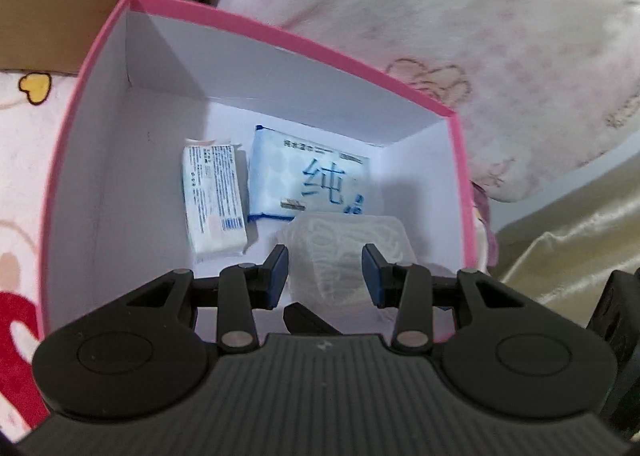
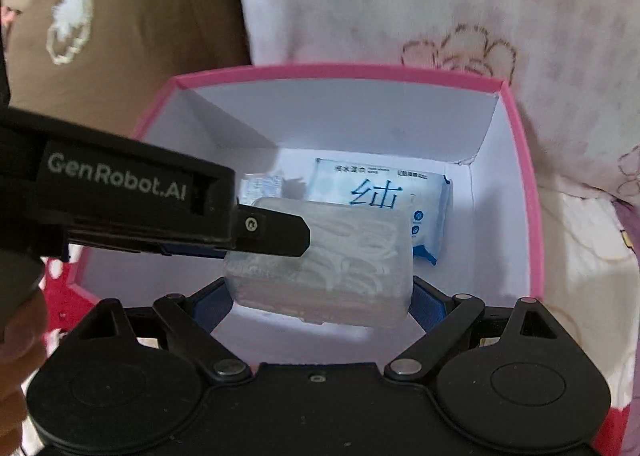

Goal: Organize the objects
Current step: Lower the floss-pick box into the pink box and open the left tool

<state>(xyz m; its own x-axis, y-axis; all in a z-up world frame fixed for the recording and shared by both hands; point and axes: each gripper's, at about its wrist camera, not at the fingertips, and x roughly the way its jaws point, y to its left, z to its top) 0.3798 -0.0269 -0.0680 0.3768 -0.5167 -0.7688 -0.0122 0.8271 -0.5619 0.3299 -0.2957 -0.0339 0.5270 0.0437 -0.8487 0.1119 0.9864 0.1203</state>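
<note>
Since clear packet (image 2: pixel 320 260) is wide, right gripper (image 2: pixel 320 300) clamps its ends, jaws far apart, holding it over pink box (image 1: pixel 256 22). Left gripper (image 1: pixel 325 274) nearly together; can't tell if pinching packet. Wipes pack (image 1: pixel 308 186) and tissue pack (image 1: pixel 214 196) already flat on box floor; bed underneath.

Box (image 1: pixel 256 26): pink rim, white inside. Large packet (image 1: pixel 308 186): pale blue with dark blue characters. Small packet (image 1: pixel 214 198): white with blue print. Clear pack (image 2: pixel 320 264): translucent, white contents. Bedding (image 1: pixel 480 36): pale pink with brown-outlined flowers. Tool pads (image 1: pixel 280 272): blue, on black arms.
</note>
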